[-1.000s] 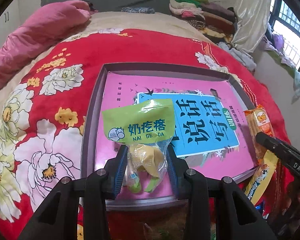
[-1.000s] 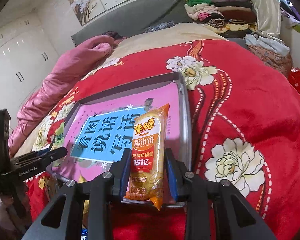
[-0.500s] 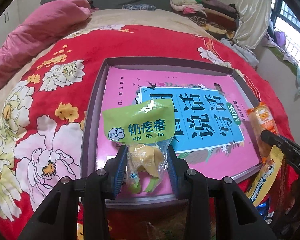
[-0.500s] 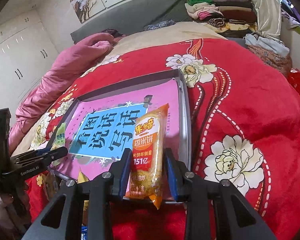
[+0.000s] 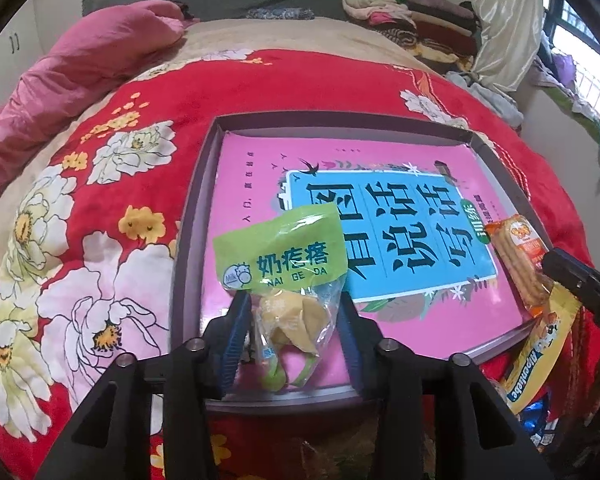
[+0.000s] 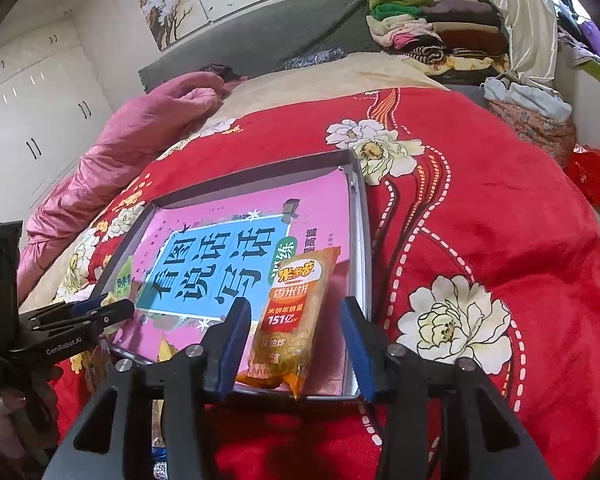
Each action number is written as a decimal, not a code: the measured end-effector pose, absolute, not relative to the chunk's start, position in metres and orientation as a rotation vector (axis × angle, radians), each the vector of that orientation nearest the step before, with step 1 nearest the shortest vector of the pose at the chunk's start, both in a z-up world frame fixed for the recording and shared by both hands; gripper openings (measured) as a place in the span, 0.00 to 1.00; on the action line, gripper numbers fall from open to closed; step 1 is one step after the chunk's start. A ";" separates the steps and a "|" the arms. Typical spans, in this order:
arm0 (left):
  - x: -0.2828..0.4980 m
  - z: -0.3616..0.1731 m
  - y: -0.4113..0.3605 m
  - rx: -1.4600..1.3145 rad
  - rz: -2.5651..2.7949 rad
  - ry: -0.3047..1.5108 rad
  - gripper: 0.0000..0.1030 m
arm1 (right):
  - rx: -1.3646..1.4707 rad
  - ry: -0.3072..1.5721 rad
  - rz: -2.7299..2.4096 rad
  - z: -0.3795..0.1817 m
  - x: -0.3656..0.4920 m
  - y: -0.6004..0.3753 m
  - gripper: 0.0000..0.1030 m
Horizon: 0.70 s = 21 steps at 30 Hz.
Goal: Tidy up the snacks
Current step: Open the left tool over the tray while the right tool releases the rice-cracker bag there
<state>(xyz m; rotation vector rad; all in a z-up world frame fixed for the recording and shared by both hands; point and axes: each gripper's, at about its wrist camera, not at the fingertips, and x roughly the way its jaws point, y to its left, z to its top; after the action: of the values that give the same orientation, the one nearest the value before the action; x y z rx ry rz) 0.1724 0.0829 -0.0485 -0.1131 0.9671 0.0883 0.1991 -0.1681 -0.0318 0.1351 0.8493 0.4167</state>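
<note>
A clear bag with a green header and yellow pieces inside [image 5: 280, 256] lies at the near left of a grey tray [image 5: 196, 208]. It sits between the opening jaws of my left gripper [image 5: 292, 320], whose blue pads no longer squeeze it. An orange rice cracker pack [image 6: 296, 304] rests at the tray's [image 6: 362, 240] near right corner. The opening jaws of my right gripper [image 6: 294, 332] stand on either side of it with a gap on each side. A pink and blue book [image 5: 260, 184] covers the tray floor.
The tray sits on a bed with a red flowered blanket [image 5: 100, 240]. A yellow snack pack [image 5: 540, 352] and a blue packet [image 5: 536, 416] lie off the tray's near right edge. A pink quilt [image 6: 112, 160] lies at the left and folded clothes [image 6: 428, 28] at the back.
Both grippers' jaws have spread wider. The green-topped bag and the rice cracker pack have been let go and now rest in the tray. Neither hand has shifted.
</note>
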 end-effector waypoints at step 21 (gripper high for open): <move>0.155 -0.016 0.089 -0.126 0.101 0.859 0.76 | 0.136 0.748 0.375 -0.003 0.169 -0.186 0.63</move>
<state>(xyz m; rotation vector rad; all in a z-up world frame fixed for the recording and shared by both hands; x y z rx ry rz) 0.1548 0.0894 -0.0158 -0.1258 0.8593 0.1010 0.1694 -0.1859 -0.0028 0.1363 0.7482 0.3752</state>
